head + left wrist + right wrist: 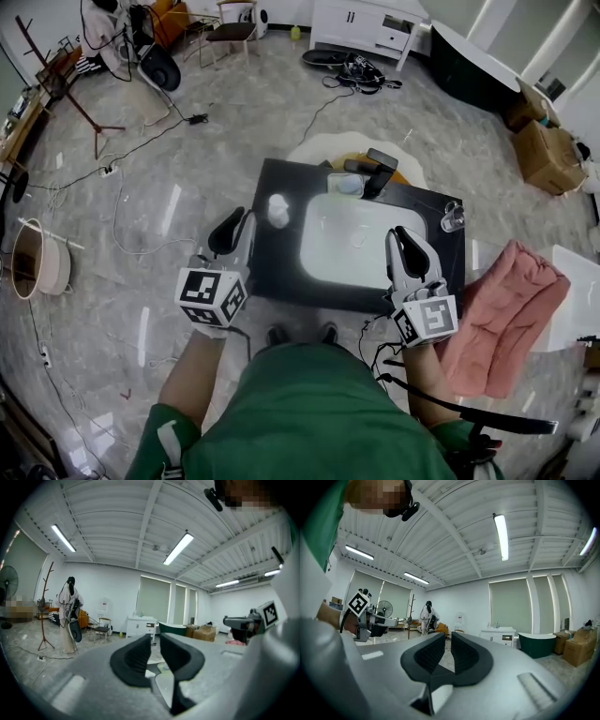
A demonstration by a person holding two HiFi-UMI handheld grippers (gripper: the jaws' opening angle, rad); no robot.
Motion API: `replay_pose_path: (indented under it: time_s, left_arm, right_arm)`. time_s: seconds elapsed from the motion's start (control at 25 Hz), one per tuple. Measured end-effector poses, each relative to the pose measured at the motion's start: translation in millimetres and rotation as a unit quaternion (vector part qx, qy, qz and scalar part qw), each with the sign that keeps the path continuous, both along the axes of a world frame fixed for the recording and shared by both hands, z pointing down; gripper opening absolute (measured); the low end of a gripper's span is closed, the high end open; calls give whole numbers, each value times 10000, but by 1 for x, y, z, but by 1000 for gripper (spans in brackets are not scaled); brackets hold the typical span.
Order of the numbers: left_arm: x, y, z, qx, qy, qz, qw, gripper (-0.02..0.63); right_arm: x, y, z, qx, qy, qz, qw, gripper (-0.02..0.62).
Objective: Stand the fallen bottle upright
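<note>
A small white bottle (278, 209) sits on the black countertop (281, 272), just left of the white basin (361, 242); from above I cannot tell whether it lies or stands. My left gripper (236, 220) (155, 641) hovers at the counter's left edge, short of the bottle, its jaws nearly together with only a slit and nothing between them. My right gripper (403, 236) (448, 639) hangs over the basin's right side, jaws likewise drawn close and empty. The bottle does not show in either gripper view.
A clear cup (452, 217) stands at the counter's right end. A clear dish (345, 185) and dark flat items (380, 167) lie behind the basin. A pink towel (506, 314) hangs to the right. A basket (37, 258) and cables lie on the floor at left.
</note>
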State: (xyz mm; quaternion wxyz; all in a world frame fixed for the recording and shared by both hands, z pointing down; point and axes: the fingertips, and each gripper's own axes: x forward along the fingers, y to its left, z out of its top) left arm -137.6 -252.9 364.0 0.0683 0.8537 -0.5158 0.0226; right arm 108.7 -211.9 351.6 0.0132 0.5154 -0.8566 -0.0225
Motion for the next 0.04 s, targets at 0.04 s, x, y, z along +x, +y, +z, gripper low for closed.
replay_pose_path:
  time_s: [0.04]
  left_arm:
    - [-2,-1,1,-7,15,19,10000,58]
  right_arm:
    - [-2,0,1,-4,3,17,10000,41]
